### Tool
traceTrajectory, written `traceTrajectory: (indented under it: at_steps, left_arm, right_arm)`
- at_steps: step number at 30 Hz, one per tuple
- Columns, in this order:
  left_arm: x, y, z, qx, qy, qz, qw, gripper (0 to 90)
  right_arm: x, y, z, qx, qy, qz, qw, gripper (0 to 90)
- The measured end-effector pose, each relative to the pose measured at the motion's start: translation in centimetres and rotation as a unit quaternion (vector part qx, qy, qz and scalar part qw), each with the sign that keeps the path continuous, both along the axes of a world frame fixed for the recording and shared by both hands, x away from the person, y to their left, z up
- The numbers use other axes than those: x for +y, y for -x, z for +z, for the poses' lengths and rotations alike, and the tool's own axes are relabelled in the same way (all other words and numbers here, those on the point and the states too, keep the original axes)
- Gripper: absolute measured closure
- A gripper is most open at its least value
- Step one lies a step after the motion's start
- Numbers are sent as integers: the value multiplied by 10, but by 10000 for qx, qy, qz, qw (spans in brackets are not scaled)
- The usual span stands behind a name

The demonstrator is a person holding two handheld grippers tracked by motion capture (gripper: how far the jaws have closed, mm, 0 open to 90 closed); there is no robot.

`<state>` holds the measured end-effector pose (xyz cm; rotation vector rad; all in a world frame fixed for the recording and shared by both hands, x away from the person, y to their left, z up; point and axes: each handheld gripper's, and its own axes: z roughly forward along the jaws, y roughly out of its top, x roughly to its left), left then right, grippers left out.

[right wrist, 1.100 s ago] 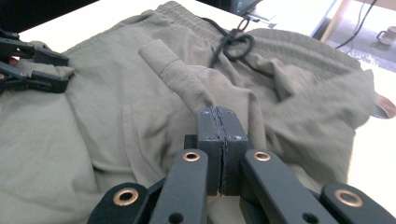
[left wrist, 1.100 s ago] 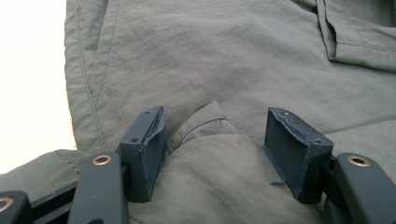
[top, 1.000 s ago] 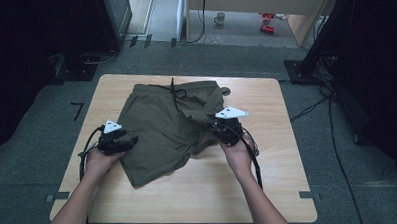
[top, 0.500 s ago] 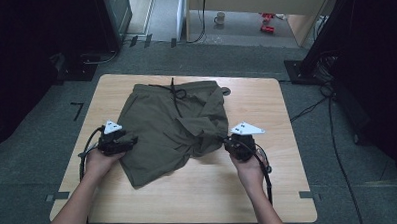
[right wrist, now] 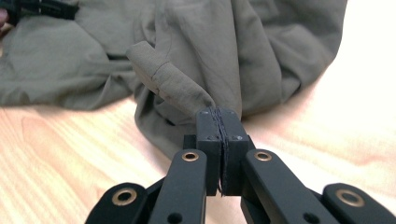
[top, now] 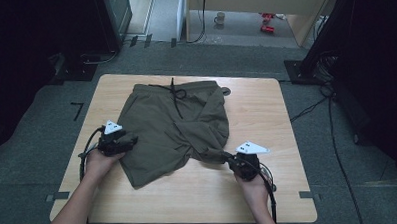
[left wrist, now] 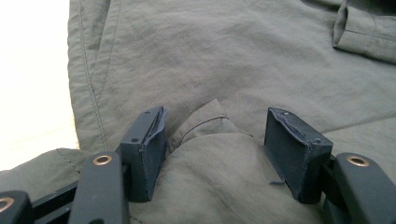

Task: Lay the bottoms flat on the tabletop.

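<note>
1. A pair of olive-green shorts [top: 174,130] lay spread over the middle of a light wooden table [top: 266,109], waistband toward the far edge, with a dark drawstring [top: 175,95] trailing down from the waist.
2. The garment was rumpled: the leg on the person's right was folded and twisted over itself, while the left leg lay flatter and reached toward the near edge.
3. The left gripper [top: 118,141] sat at the left edge of the shorts, held in the person's left hand [top: 99,160], with its grey three-cornered plate on top.
4. In the left gripper view, that left gripper [left wrist: 215,149] had its jaws spread apart, with a raised fold of the olive fabric [left wrist: 210,154] bulging up between them; the pads stood on either side of the fold without closing on it.
5. The right gripper [top: 233,162] was out near the right front part of the table, beside the right leg's hem, held in the right hand [top: 251,182].
6. In the right gripper view, the right gripper [right wrist: 218,126] had its jaws pressed together, pinching a narrow tab of the shorts' hem, which rose from the tips and led back to the bunched cloth [right wrist: 224,46].
7. That pinched corner was drawn out from the rest of the garment toward the person's right, above bare wood.
8. Cables trailed from both grippers back along the forearms.
</note>
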<state>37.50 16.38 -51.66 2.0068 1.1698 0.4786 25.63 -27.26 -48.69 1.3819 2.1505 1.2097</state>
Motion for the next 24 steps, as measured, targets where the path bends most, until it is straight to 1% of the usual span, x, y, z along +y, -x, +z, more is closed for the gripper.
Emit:
traceTrajectory:
  at_steps: [9, 13, 15, 17, 22, 24]
  left_arm:
    - [0, 0, 0, -2, -23, -10, 10000, 390]
    - [0, 1, 0, -7, -43, -7, 10000, 390]
    - [0, 1, 0, -5, -58, -6, 10000, 391]
    - [0, 1, 0, -7, -47, -2, 10000, 391]
    - [0, 1, 0, -7, -46, 0, 10000, 390]
    - [0, 1, 0, -7, -51, 1, 10000, 391]
  right_arm:
    - [-2, 21, -18, 261, 151, 61, 9995, 883]
    - [-6, 27, -24, 318, 128, 15, 9994, 883]
    - [-7, 28, -23, 303, 77, -2, 9995, 866]
    - [-7, 27, -19, 241, 62, -15, 9997, 842]
    - [-10, 23, -8, 115, -12, -49, 9999, 804]
    - [-11, 19, -2, 65, -75, -49, 9999, 771]
